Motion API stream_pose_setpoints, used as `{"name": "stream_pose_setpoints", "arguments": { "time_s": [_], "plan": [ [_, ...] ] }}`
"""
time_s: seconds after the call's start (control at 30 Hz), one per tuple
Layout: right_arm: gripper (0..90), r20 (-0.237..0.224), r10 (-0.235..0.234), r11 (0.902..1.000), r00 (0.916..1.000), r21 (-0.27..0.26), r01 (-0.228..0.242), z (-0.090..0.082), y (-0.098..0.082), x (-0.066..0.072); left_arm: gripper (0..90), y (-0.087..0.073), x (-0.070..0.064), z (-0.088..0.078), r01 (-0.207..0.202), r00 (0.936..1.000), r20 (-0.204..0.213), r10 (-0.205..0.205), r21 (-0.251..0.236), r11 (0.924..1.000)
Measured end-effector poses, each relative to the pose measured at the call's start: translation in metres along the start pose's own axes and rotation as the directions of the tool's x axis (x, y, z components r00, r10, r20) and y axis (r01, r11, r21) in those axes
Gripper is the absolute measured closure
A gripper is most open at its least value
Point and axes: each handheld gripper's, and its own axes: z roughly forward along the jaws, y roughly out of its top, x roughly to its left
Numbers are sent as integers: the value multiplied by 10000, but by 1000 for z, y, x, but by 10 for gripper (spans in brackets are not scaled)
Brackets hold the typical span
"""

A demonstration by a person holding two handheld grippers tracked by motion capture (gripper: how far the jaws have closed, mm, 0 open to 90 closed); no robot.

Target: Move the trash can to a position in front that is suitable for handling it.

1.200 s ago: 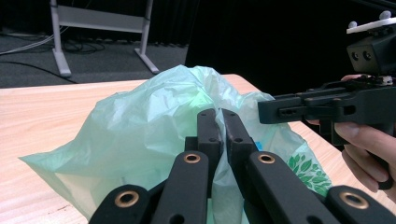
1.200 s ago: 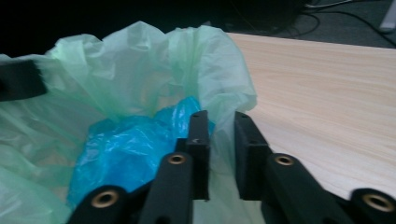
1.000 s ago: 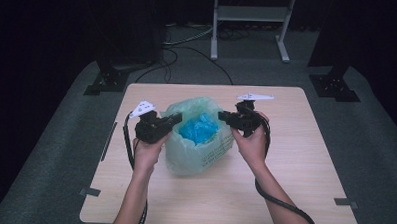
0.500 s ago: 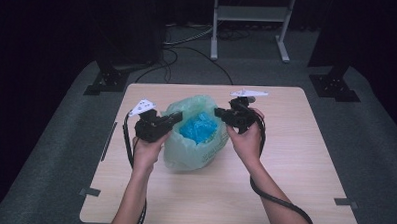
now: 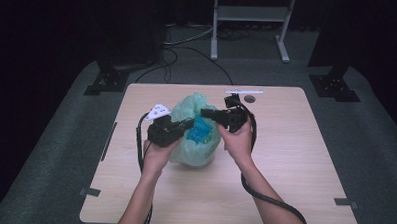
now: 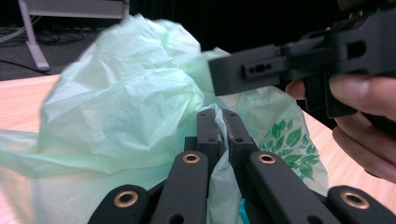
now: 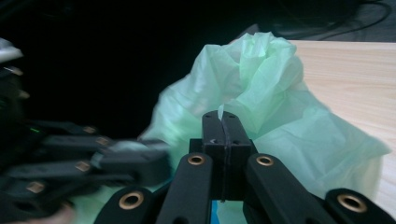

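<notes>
A pale green plastic bag [image 5: 198, 147] with a leaf print stands mid-table, and something bright blue [image 5: 202, 133] shows inside it. My left gripper [image 5: 187, 124] comes at it from the left, shut on a fold of the bag's film [image 6: 140, 107]. Its jaws [image 6: 222, 117] pinch a thin strip of film between them. My right gripper [image 5: 204, 112] reaches in from the right, shut on the bag's rim [image 7: 261, 70], with a sliver of film sticking out of its jaws [image 7: 221, 122]. The two grippers' tips lie close together over the bag's mouth. The left gripper view shows the right gripper [image 6: 280, 65] and its hand [image 6: 364, 116].
The wooden table [image 5: 295, 160] has bare surface all round the bag. A white strip [image 5: 243, 92] and a dark round mark [image 5: 249, 99] lie near its far edge. Behind it are a metal frame [image 5: 250, 13], floor cables [image 5: 189, 46] and black stand bases [image 5: 107, 81].
Both grippers have drawn closer together over the bag. The bag's top has bunched up and risen, and the blue contents show less.
</notes>
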Motion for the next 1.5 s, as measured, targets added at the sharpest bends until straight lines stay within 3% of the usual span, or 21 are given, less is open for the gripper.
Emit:
{"name": "stream_pose_setpoints", "arguments": {
  "time_s": [0.3,0.63,0.73,0.8,1.0,1.1,1.27,1.5],
  "plan": [
    [900,-604,395,9991,9974,148,-386,3,0,1,874,-1,-6,8,-149,9999,87,147,202,9997],
    [778,-930,884,9961,9917,101,-878,7,-2,-3,870,-2,-6,10,-144,9999,99,142,262,9996],
    [730,-1300,1215,9926,9840,87,-1214,9,-3,-6,869,-2,-7,10,-214,9998,56,212,302,9993],
    [706,-1249,1237,9923,9844,80,-1237,10,-5,-6,868,-1,-8,10,-233,9997,62,231,310,9992],
    [621,-1653,1588,9870,9734,28,-1605,10,-6,-9,867,0,-9,11,-255,9996,113,251,325,9991],
    [605,-1594,1465,9891,9763,92,-1470,11,-5,-7,868,0,-10,12,-282,9995,119,278,342,9990],
    [626,-681,684,9970,9953,406,-658,17,-5,1,868,0,-12,13,-387,9992,149,381,418,9984],
    [894,34,456,9968,9990,655,-457,20,-4,3,861,-1,-13,13,-445,9989,157,438,454,9980]
  ]
}}
